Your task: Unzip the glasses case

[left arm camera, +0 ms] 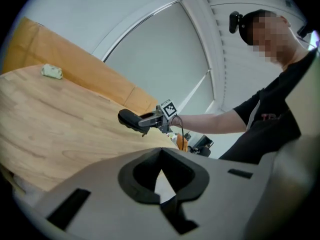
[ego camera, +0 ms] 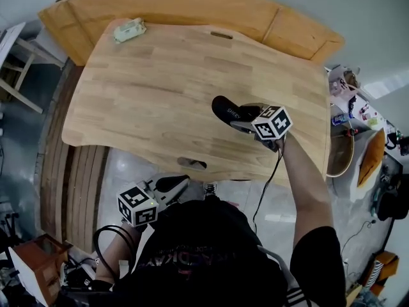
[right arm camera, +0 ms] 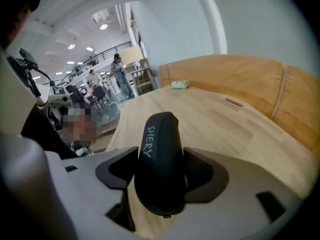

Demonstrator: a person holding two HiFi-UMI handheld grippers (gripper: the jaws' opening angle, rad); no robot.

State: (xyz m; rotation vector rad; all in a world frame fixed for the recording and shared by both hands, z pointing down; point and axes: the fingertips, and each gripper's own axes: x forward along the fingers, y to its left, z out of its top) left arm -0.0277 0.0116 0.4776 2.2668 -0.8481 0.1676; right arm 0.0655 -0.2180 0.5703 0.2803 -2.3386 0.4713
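Observation:
A black glasses case printed SHERY sits over the wooden table, right of its middle. My right gripper comes from the right with its jaws wide and closed on the case's sides. In the right gripper view the case fills the gap between the dark pads; no zip pull shows. My left gripper hangs off the table's near edge, by the person's body, shut and empty. Its jaws meet at the tips. From there I see the case in the right gripper, far off.
A small pale green object lies at the table's far left corner. A second wooden top stands behind the table. Slots are cut near the near and far edges. A cable hangs from the right gripper. Cluttered shelves stand at the right.

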